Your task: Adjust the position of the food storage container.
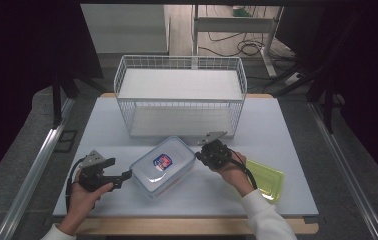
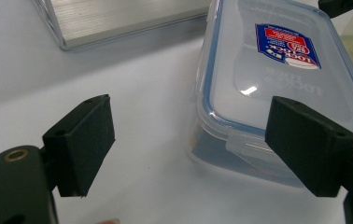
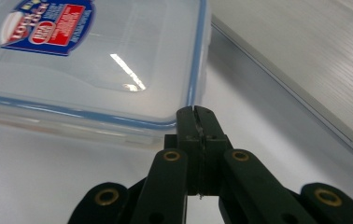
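Observation:
A clear plastic food box [image 1: 162,167] with a blue-sealed lid and a red and blue label lies flat in the middle of the table. My left gripper [image 1: 122,180] sits just off its left end. In the left gripper view it [image 2: 191,140] is open, its pads on either side of the box's [image 2: 277,70] near corner without touching it. My right gripper [image 1: 199,156] is at the box's right end. The right gripper view has it [image 3: 197,114] shut with nothing between its jaws, the tips against the lid rim of the box [image 3: 95,60].
A white wire basket [image 1: 179,95] with a pale floor stands behind the box, close to it; its base edge [image 3: 305,60] runs just past my right gripper. A yellow-green tray [image 1: 264,180] lies under the person's right forearm. The table's front edge is near both hands.

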`<state>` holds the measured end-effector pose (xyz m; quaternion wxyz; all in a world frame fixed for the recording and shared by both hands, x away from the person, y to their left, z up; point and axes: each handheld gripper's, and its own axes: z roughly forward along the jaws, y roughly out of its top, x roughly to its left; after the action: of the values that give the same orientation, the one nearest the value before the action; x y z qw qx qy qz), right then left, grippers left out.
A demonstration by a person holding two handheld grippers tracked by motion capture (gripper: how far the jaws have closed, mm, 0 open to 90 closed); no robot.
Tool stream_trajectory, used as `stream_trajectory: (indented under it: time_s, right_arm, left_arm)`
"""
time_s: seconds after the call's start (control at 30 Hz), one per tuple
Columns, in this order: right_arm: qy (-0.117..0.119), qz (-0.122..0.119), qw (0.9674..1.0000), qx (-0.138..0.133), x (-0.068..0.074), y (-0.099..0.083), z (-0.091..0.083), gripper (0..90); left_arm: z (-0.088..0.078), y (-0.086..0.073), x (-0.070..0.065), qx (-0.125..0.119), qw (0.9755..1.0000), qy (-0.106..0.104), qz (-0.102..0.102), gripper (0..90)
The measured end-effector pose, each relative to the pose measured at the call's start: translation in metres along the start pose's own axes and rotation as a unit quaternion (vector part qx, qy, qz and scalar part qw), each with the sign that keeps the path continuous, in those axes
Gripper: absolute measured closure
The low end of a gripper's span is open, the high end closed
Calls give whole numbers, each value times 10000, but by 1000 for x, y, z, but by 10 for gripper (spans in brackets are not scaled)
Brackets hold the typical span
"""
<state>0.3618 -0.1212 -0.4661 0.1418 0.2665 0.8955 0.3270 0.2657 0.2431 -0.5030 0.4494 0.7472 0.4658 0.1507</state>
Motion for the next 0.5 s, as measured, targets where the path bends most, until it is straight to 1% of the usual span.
stream_trajectory:
  time_s: [0.03, 0.1, 0.17, 0.2, 0.23, 0.3, 0.4, 0.5]
  right_arm:
    - [-7, 4, 10000, -11, 0, 0, 0, 894]
    - [-84, 89, 9999, -41, -4, 1, 2, 894]
    - [-89, 218, 9997, -36, -11, 3, 6, 894]
    - [-83, 299, 9995, 10, -17, 5, 11, 894]
    - [-83, 299, 9995, 10, -17, 5, 11, 894]
    - [-57, 351, 9994, 57, -22, 6, 16, 894]
    - [39, 402, 9992, 76, -24, 6, 21, 894]
    - [123, 322, 9994, 90, -22, 7, 25, 894]
  left_arm:
    - [0, 0, 0, -2, 10000, -1, -11, 158]
    - [-1, 0, 0, -11, 10000, -9, -25, 159]
    - [-2, 0, 0, -20, 10000, -9, -23, 165]
    - [-3, 0, 0, -34, 10000, -12, -23, 178]
    - [-4, 0, 1, -42, 10000, -10, -25, 178]
    - [-6, -2, 1, -67, 10000, -10, -32, 189]
    - [-8, -3, 3, -68, 10000, -3, -56, 197]
    - [-9, -3, 4, -91, 9999, 6, -84, 197]
